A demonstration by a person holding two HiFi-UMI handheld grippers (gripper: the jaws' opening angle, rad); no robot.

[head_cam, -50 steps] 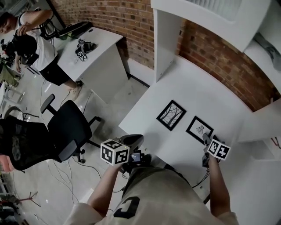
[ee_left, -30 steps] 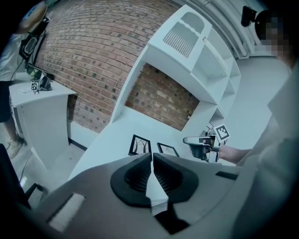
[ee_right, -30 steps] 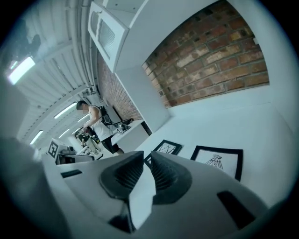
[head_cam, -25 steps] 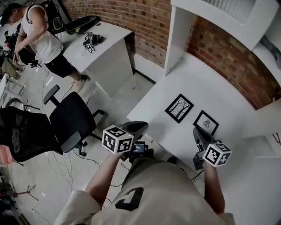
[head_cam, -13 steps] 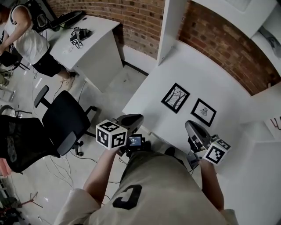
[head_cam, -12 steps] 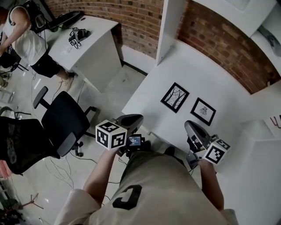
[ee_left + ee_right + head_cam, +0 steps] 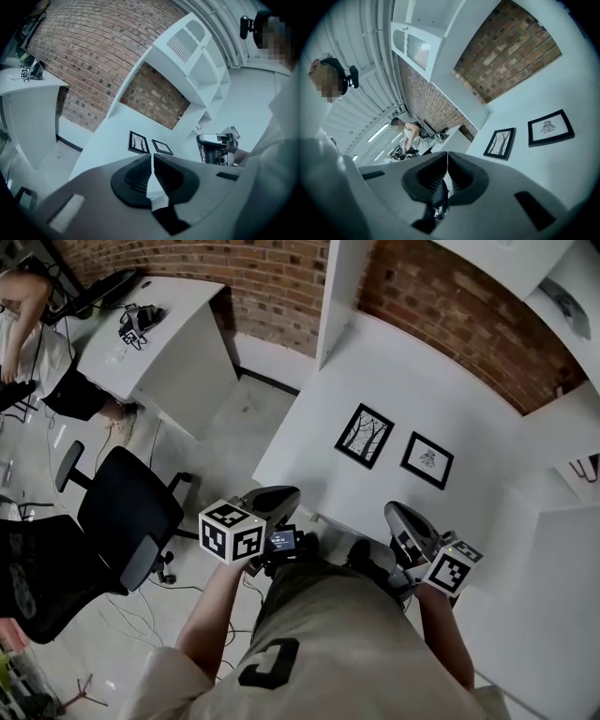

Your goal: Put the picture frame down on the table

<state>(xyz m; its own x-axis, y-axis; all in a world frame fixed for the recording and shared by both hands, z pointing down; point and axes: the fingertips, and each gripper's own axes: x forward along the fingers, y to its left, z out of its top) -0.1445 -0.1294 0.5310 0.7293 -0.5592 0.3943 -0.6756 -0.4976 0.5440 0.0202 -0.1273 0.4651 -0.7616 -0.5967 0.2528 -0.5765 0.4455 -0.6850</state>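
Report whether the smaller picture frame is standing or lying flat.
Lying flat: the smaller picture frame rests face up on the white table.

The white surface (image 7: 309,442) is bare along its near edge and across a broad stretch at the back. Only two flat things lie in its middle: a black-framed picture of bare trees (image 7: 365,435) and, just beside it on the right, a smaller black-framed picture (image 7: 427,459), with a narrow gap between them. A white upright panel (image 7: 336,287) closes the far left corner, a red brick wall (image 7: 441,306) the back and a white shelf unit (image 7: 562,427) the right side, while a black office chair (image 7: 127,512) stands on the floor off the left edge.
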